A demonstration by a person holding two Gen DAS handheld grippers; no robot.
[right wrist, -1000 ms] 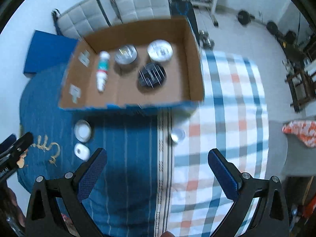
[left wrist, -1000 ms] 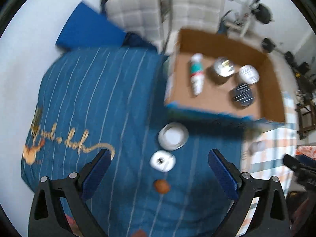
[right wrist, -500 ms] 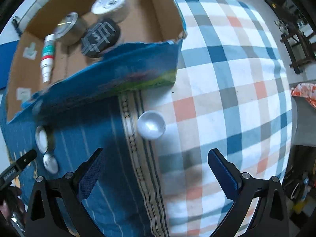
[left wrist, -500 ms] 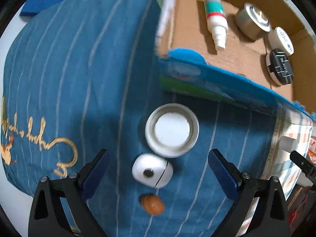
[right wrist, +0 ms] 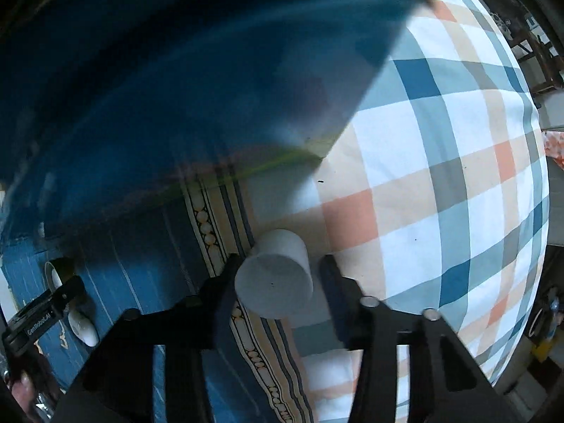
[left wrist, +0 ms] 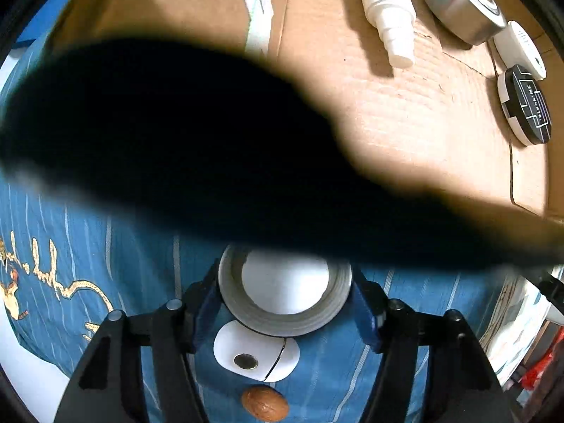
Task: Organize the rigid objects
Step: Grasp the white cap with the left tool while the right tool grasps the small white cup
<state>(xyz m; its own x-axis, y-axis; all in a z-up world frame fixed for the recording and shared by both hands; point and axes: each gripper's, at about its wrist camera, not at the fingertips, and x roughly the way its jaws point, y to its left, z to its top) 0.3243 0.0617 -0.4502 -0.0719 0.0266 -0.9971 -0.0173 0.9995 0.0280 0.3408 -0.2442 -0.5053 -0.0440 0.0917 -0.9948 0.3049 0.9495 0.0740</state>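
In the left wrist view my left gripper is shut on a round metal lid with a white inside, lying on the blue striped cloth. A white oval piece and a walnut lie just behind it. In the right wrist view my right gripper straddles a white cylinder on the cloth seam. Its left pad touches the cylinder; a small gap shows on the right. The cardboard box holds a tube, a metal tin and two flat cases.
The box's blue front wall looms dark and close over both grippers. A checked cloth covers the right side. The left gripper shows at the lower left of the right wrist view, with the white oval piece.
Both grippers dropped low and forward to the cloth by the box. The left closed on the metal lid. The right narrowed around the white cylinder.
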